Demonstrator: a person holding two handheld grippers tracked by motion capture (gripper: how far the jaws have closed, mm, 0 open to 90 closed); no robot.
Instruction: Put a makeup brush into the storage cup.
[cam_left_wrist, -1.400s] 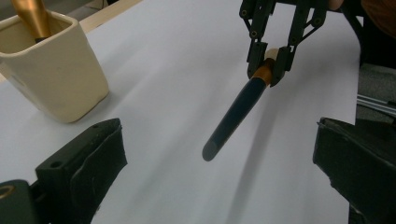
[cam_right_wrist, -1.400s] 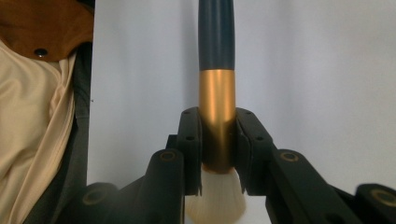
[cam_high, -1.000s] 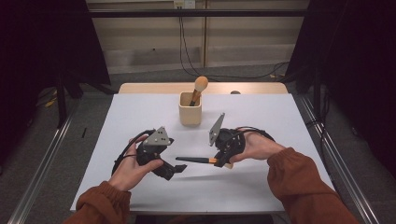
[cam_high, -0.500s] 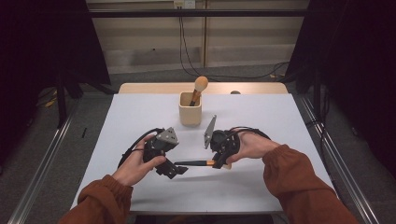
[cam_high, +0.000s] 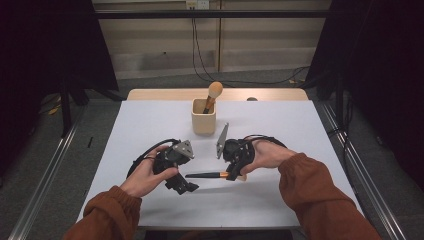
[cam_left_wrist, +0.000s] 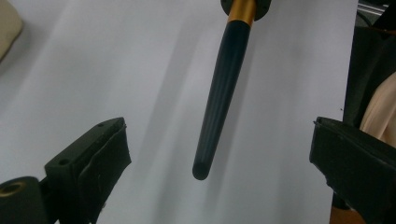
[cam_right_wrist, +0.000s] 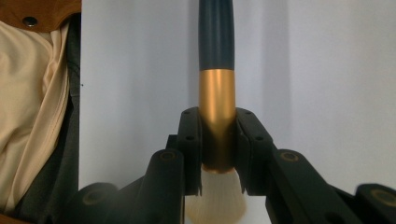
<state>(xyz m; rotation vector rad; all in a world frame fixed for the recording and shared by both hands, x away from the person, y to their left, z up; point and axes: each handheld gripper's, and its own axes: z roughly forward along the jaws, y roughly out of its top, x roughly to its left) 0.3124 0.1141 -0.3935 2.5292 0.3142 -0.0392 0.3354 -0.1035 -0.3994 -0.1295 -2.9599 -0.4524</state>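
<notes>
my right gripper (cam_high: 234, 172) is clamped on the makeup brush (cam_high: 207, 175) at its gold ferrule (cam_right_wrist: 216, 116), bristles (cam_right_wrist: 215, 200) behind the pads, dark handle pointing level toward my left gripper (cam_high: 186, 186). the brush hangs just above the white table (cam_high: 300, 130), nearer its near edge. my left gripper's jaws stand wide apart, the handle tip (cam_left_wrist: 201, 170) between them, touching neither. both forearms come in from the near edge, hands turned inward. a wooden cup (cam_high: 204, 117) with another brush (cam_high: 213, 94) stands toward the far edge.

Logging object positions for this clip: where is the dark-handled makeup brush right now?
In the high view, the makeup brush lies level just above the table's near centre, its gold ferrule clamped in the right hand-held gripper, handle pointing toward the left hand-held gripper.
</notes>
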